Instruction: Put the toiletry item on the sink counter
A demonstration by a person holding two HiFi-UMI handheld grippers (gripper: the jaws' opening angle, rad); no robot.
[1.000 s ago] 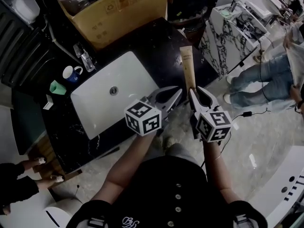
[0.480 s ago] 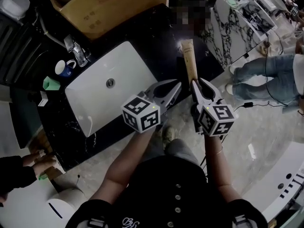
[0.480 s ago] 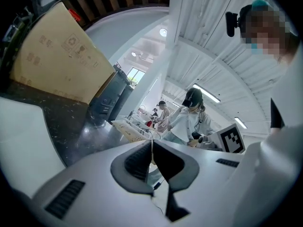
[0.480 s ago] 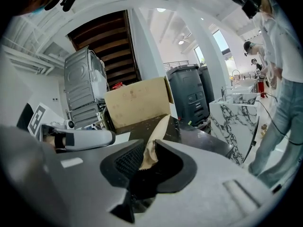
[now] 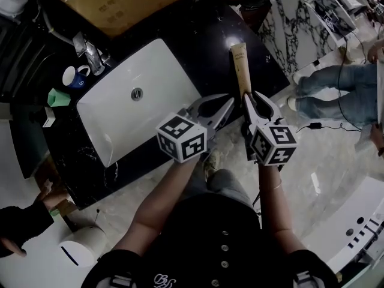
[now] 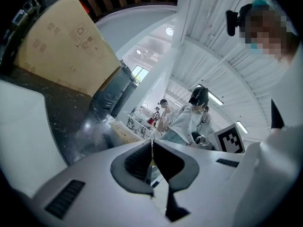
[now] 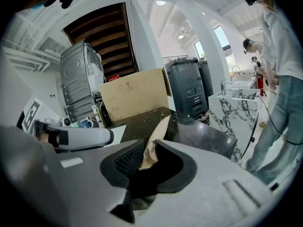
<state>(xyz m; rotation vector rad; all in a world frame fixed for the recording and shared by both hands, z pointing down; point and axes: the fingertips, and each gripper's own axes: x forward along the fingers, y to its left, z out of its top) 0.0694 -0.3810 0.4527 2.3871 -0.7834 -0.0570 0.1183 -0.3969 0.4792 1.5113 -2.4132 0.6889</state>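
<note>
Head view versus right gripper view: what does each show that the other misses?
Head view only: the drain of the white sink, the green item, the person's forearms. Right gripper view only: the right gripper, jaws clamped on the tan tube's crimped end, and the ceiling lights. Both: the tube, the cardboard box and the black counter.

Tan tube (image 5: 241,71); black table (image 5: 204,41) with pale flecks; white sink (image 5: 150,83); brown box (image 5: 132,2); blue mug (image 5: 72,77), white inside; left claw (image 5: 227,105) and right claw (image 5: 247,99) pale grey, pads (image 7: 124,162) black, cubes (image 5: 182,138) in black-and-white squares; cabinet (image 5: 288,26) white, veined black.
</note>
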